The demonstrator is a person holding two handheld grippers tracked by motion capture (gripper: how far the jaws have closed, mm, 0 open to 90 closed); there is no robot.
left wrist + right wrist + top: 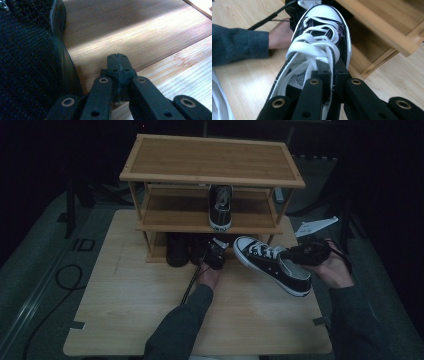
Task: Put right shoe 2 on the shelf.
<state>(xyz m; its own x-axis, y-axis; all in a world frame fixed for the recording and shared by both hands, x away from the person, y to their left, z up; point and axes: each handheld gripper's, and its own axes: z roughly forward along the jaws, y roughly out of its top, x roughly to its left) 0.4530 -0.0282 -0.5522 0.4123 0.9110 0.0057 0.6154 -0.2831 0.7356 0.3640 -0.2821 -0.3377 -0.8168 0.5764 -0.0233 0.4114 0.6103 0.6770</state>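
Two black-and-white sneakers are figuring in this scene at the bamboo shoe rack [212, 157]: one sneaker [220, 207] is already standing on the middle shelf, toe toward the person, while its mate [272, 264] is hanging just above the table [125, 310], carried by the right gripper [300, 254]. That gripper's jaws are pinching the tongue and upper edge of the carried sneaker [317, 50], with white laces running between and around them. The shoe's long axis is lying slantwise, its white toe cap pointing toward the rack's lower front and its heel trailing back toward the person's right hand [336, 270]. The open stretch of middle shelf beside the shelved sneaker is lying up and ahead of the toe, so the next move is likely calling for a lift and a turn to bring the toe square to the rack. The left gripper [216, 254], jaws pressed together on nothing [117, 62], is resting at the bottom shelf beside a dark shoe [27, 57], nearer the rack but idle.
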